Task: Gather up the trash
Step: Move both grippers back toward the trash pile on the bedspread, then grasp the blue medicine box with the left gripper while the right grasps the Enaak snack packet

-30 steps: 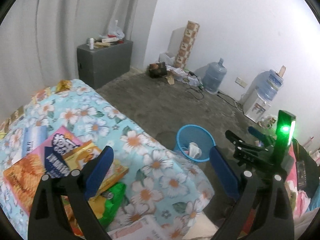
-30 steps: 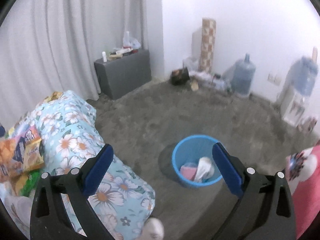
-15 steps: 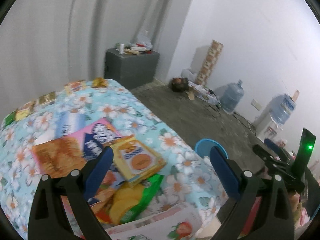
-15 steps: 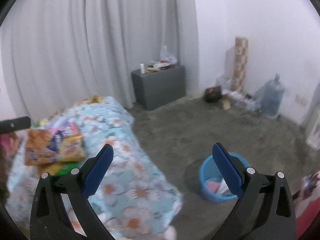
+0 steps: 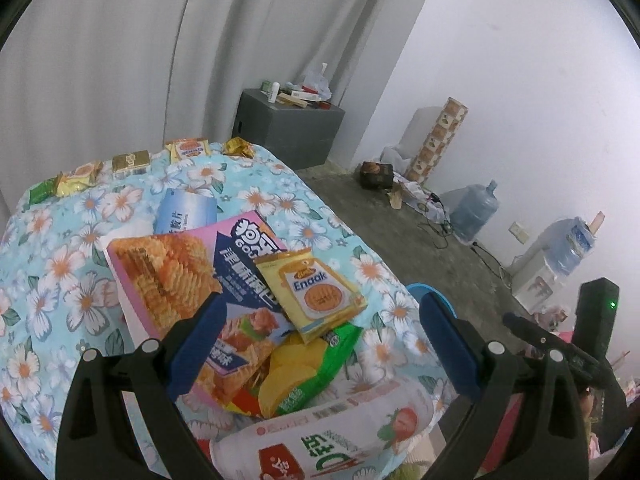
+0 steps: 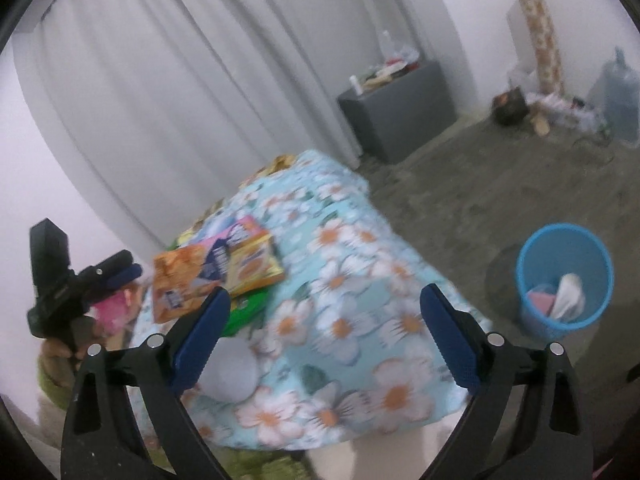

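A heap of snack wrappers lies on the floral-cloth table [image 5: 280,196]: a yellow Enaak packet [image 5: 316,292] on a pink chip box [image 5: 168,276], a green chip bag [image 5: 304,372] and a white strawberry-print packet [image 5: 340,440] nearest me. My left gripper [image 5: 324,344] hangs open just above this heap, touching nothing. My right gripper [image 6: 324,340] stands wide over the table's near corner [image 6: 360,280], its jaws closing with nothing between them. The blue bin [image 6: 564,280] on the floor to the right holds a pink and a white piece. The view is blurred.
Small gold and green packets [image 5: 132,160] line the table's far edge, and a blue packet [image 5: 184,212] lies behind the heap. A grey cabinet [image 5: 292,124], water jugs [image 5: 476,208] and a dispenser [image 5: 568,248] stand along the walls. Bare grey floor surrounds the bin.
Both views have swung left, away from the bin and onto the table. The snack heap now sits between the left fingers; the bin has slid to the right view's right edge.
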A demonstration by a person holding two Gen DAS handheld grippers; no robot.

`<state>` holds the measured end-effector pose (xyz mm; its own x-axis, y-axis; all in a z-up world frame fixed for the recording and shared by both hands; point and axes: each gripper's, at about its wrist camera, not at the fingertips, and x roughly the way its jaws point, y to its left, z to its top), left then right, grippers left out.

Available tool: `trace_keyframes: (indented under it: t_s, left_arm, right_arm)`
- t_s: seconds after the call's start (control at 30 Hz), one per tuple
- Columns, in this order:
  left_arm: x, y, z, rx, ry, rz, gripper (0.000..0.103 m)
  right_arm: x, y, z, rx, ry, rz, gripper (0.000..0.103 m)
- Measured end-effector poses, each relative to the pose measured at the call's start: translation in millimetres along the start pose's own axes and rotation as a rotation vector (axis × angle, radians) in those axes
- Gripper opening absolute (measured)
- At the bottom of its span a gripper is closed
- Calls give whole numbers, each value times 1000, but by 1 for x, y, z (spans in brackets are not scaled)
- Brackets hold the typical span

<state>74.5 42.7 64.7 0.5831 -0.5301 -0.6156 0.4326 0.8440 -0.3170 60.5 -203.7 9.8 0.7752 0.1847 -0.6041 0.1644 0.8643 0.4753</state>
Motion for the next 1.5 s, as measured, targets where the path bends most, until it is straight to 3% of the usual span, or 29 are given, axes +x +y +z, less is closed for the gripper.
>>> trace_keyframes:
  t_s: [0.33, 0.67, 1.03, 1.17, 1.5]
  left_arm:
    - [-10, 15, -18, -35, -1, 0, 95]
    - [-14, 34, -31, -65, 1, 29, 95]
    - [-16, 64, -34, -120, 10, 61, 95]
    - [-17, 73, -30, -129, 4, 72, 95]
    - [-11, 79, -29, -141, 11, 75, 95]
  right_arm:
    - [26, 5, 7, 50, 86, 110, 81]
    - [102, 12, 28, 138, 263, 237, 71]
    - [192, 16, 36, 199, 420, 227, 59]
    - [206, 17, 34, 201, 440, 227, 54]
    - [213, 24, 34, 182, 469, 249, 22]
